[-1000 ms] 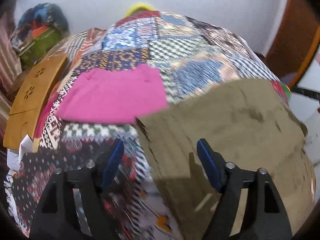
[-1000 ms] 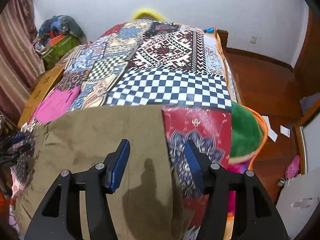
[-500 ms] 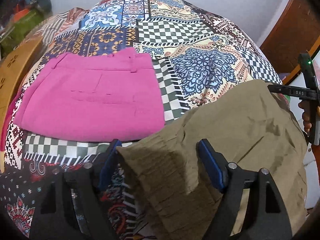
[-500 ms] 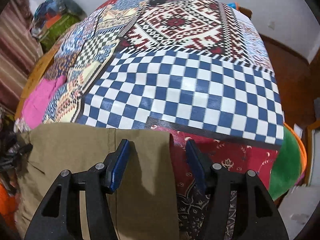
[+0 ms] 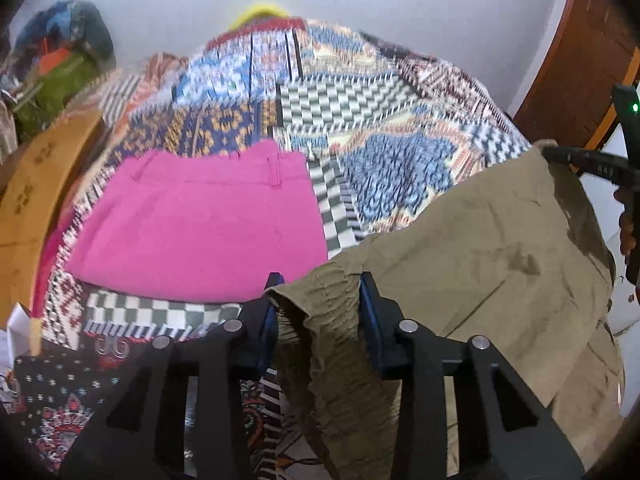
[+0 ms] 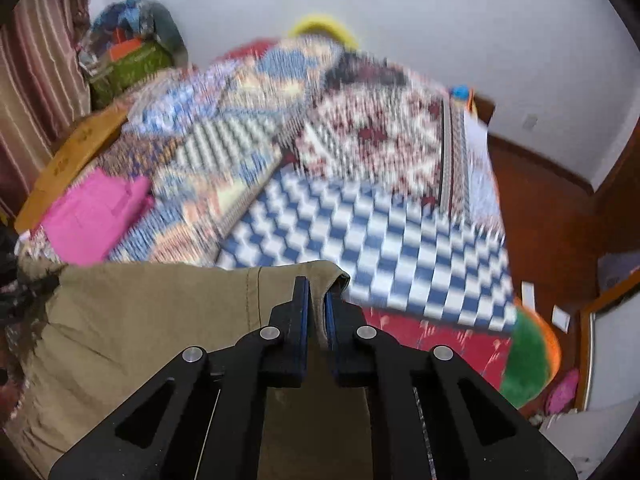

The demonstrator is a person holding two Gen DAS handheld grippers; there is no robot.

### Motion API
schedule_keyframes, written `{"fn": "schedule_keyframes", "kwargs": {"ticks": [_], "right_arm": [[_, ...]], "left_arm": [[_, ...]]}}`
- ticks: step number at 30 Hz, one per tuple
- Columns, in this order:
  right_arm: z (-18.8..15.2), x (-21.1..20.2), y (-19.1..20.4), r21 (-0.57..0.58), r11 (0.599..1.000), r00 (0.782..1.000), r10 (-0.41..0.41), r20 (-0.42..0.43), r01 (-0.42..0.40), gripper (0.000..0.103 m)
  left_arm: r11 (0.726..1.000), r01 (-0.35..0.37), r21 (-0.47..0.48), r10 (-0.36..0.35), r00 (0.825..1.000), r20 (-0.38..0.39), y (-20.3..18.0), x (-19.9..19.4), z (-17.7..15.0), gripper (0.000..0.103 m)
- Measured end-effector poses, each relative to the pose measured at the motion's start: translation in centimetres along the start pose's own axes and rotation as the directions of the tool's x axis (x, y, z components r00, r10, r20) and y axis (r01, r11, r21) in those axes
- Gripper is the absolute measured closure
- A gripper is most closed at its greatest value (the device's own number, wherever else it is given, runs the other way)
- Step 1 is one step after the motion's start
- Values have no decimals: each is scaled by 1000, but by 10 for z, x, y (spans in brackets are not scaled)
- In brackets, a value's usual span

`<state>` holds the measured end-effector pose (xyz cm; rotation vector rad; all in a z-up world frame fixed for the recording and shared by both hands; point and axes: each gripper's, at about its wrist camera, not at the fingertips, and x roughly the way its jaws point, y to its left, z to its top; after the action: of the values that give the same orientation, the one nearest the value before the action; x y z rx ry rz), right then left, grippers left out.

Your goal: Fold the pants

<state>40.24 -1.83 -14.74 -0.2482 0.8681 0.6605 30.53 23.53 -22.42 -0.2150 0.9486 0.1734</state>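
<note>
Olive-brown pants (image 5: 492, 248) lie at the near edge of a bed with a patchwork quilt (image 5: 380, 136). My left gripper (image 5: 318, 292) is shut on a bunched, crinkled corner of the pants and holds it raised. My right gripper (image 6: 316, 300) is shut on the far right corner of the same pants (image 6: 160, 320), lifted off the quilt (image 6: 360, 232). The cloth hangs stretched between the two grippers. The right gripper also shows at the right edge of the left wrist view (image 5: 592, 164).
Folded pink pants (image 5: 200, 224) lie on the quilt to the left, also in the right wrist view (image 6: 88, 216). A wooden headboard (image 5: 36, 184) runs along the left side. A pile of bags (image 6: 128, 56) stands in the far left corner. Wooden floor (image 6: 552, 216) lies right of the bed.
Both grippers were open over the pants' corners; now both have closed on the cloth and lifted it. The views have tilted up and blurred with the motion.
</note>
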Motion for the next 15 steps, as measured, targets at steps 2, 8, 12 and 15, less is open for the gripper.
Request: {"fn": "schedule_keyframes", "kwargs": {"ticks": [2,8,12,15], "right_arm": [[12,-4,0,-4,1000,1000,-2,30,3,96],[58,19,11,-27,999,998,-28,56,30,96],[59,41,15,-54,995,997,-81,-20,79,90],[49,43,13,-84,988,990,-136,-48,132,80]], "left_arm": [[1000,-7,-14,8,999,41,3,-9,4,66],[996,-47,-76,53,996,72,22,-5,26,66],[993,-86,-79,87,996,19,29,18,28,63],[992,-99,-76,97,995,-27,31,34,25,59]]}}
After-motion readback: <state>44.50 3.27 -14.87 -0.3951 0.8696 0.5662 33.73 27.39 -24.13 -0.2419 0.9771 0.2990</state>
